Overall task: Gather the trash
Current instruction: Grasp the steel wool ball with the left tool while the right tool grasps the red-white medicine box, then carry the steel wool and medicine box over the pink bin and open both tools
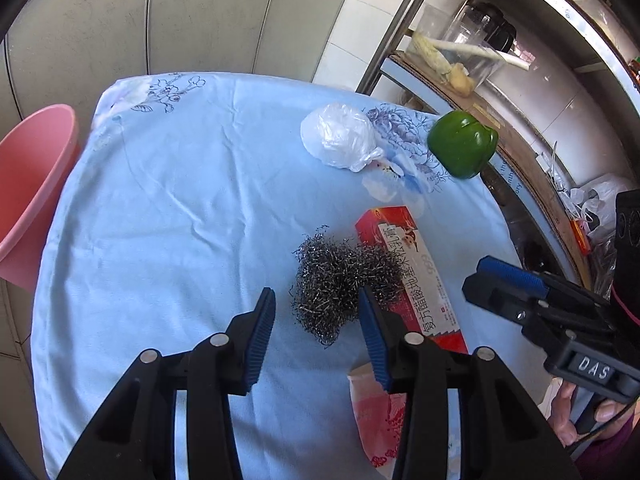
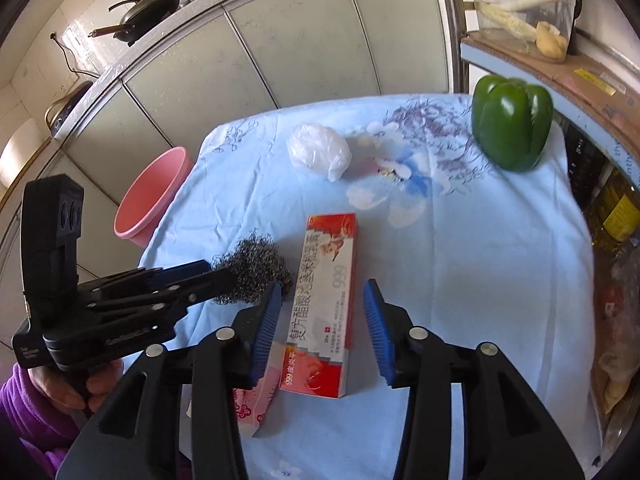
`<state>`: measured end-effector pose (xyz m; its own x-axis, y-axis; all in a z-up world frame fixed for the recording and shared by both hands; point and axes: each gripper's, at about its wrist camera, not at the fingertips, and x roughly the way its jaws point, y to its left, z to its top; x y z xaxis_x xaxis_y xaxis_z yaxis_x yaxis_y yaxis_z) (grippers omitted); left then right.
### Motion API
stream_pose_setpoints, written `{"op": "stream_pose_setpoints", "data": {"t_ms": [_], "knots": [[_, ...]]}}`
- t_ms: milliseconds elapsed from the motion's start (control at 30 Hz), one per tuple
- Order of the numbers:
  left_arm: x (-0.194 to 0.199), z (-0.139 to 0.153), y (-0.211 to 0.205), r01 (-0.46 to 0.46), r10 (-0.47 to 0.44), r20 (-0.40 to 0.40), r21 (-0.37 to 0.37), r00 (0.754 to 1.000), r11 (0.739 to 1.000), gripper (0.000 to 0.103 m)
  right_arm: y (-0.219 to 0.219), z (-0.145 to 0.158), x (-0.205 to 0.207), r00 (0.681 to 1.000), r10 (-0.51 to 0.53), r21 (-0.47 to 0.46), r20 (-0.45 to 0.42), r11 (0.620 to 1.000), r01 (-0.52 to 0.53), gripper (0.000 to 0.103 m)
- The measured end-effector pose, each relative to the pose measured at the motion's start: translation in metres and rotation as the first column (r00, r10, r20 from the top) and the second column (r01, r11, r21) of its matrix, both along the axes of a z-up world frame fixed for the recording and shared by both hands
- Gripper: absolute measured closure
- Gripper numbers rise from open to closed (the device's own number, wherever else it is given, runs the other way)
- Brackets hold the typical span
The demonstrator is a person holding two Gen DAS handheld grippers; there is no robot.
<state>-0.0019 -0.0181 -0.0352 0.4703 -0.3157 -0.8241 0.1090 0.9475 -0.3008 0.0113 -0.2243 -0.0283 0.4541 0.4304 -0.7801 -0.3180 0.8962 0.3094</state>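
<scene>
- The steel wool scourer (image 1: 340,280) lies on the desk's blue floral cloth (image 1: 180,208), touching the left long side of the red medicine box (image 2: 326,300).
- The left tongs (image 1: 316,320) are spread wide, fingers either side of the scourer's near end, gripping nothing.
- The right tongs (image 2: 320,328) are also wide open, straddling the near half of the red box without holding it.
- A pink packet (image 2: 252,400) lies near the box's near end, partly under the right tongs' left finger.
- A crumpled white plastic bag (image 1: 340,140) sits farther back, and a green bell pepper (image 1: 462,144) stands at the far right corner.
- A pink basin (image 1: 32,184) stands off the desk's left edge.
</scene>
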Motion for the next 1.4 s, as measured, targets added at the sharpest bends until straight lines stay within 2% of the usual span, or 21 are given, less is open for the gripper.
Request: {"op": "stream_pose_setpoints", "data": {"t_ms": [33,67,167,300,500,633,733,967,1100,1233,1400], "knots": [[0.001,-0.002,0.000,0.002,-0.002,0.003,0.004,1.000,1.000,0.070,0.003,-0.002,0.000,1.000,0.004,-0.003,-0.006,1.000,-0.004,0.059],[0.001,-0.002,0.000,0.002,-0.002,0.006,0.003,1.000,1.000,0.087,0.006,-0.004,0.000,1.000,0.006,-0.008,-0.012,1.000,-0.006,0.059],[0.000,-0.002,0.008,-0.022,0.022,0.021,-0.010,1.000,1.000,0.091,0.011,-0.010,0.001,1.000,0.007,-0.022,-0.024,1.000,-0.007,0.058],[-0.007,0.013,0.028,-0.065,0.066,0.074,-0.023,0.995,0.998,0.092,0.018,-0.018,0.009,0.999,-0.005,-0.042,-0.040,0.999,0.003,0.058],[-0.011,0.029,0.052,-0.109,0.114,0.112,-0.050,0.987,0.993,0.092,0.029,-0.028,0.014,0.999,-0.014,-0.081,-0.044,0.997,0.011,0.058],[-0.011,0.031,0.053,-0.107,0.112,0.127,-0.044,0.986,0.993,0.092,0.034,-0.038,0.014,0.999,-0.019,-0.117,-0.051,0.993,0.012,0.058],[-0.012,0.030,0.051,-0.108,0.114,0.127,-0.053,0.985,0.993,0.092,0.029,-0.038,0.010,0.999,-0.035,-0.132,-0.026,0.991,0.031,0.058],[-0.015,0.028,0.050,-0.106,0.113,0.129,-0.059,0.985,0.993,0.092,0.015,-0.036,0.004,0.999,-0.051,-0.121,-0.001,0.991,0.050,0.062],[-0.018,0.027,0.054,-0.105,0.113,0.133,-0.064,0.985,0.992,0.092,0.012,-0.027,-0.001,0.999,-0.039,-0.109,0.028,0.993,0.042,0.062],[-0.024,0.037,0.072,-0.145,0.155,0.153,-0.072,0.976,0.987,0.092,0.021,-0.001,0.007,0.998,-0.010,-0.069,0.063,0.998,0.014,0.062],[-0.031,0.063,0.118,-0.251,0.258,0.228,-0.061,0.939,0.966,0.092,0.065,0.043,0.037,0.991,0.093,0.034,0.099,0.995,-0.096,0.062]]}}
